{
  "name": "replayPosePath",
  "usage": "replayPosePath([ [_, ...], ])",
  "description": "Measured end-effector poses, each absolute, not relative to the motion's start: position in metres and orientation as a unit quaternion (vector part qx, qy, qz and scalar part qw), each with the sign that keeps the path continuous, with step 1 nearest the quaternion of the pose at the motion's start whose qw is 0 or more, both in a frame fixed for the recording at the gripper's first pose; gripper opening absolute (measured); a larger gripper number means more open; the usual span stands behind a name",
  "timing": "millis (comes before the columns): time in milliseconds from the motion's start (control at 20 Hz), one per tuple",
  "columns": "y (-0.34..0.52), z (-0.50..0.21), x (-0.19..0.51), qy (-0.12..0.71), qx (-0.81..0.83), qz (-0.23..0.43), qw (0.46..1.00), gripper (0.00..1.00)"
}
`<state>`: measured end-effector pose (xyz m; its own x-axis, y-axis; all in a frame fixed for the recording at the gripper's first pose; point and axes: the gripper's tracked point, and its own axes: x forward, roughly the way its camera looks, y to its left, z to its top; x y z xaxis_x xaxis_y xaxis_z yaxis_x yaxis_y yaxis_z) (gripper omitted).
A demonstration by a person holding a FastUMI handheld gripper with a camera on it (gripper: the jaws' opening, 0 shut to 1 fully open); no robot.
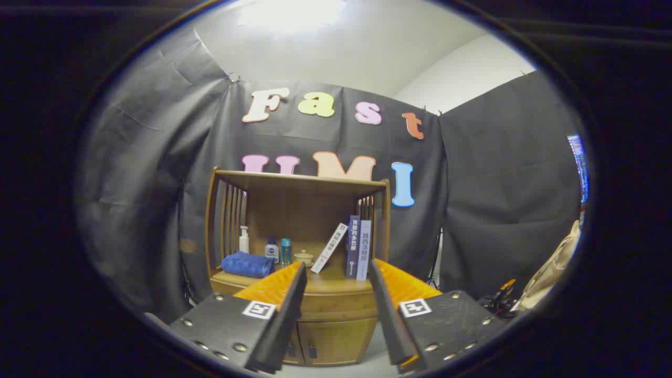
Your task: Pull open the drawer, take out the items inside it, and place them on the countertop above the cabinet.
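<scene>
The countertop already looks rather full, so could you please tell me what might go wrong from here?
1. The countertop already carries a towel, bottles, a small jar and books, so placing drawer items could knock something over.
2. One book leans and could slide if bumped.
3. The hand-held gripper is open and well back from the drawer; its handle is hard to make out, so the approach may miss.

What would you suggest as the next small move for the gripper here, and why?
Probably carry the gripper forward and down toward the drawer front. The fingers are open and hold nothing, and the wooden cabinet stands well beyond them. The drawer under the countertop looks closed, so nothing inside can be reached yet. I cannot make out its handle from here.
</scene>
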<state>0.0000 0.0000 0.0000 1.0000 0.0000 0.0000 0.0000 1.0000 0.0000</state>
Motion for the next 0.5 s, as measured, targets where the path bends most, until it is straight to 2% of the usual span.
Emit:
replayPosePath([
  [500,-0.0031,-0.0032,-0.0003,0.003,0.010,-0.006,1.000,0.95],
])
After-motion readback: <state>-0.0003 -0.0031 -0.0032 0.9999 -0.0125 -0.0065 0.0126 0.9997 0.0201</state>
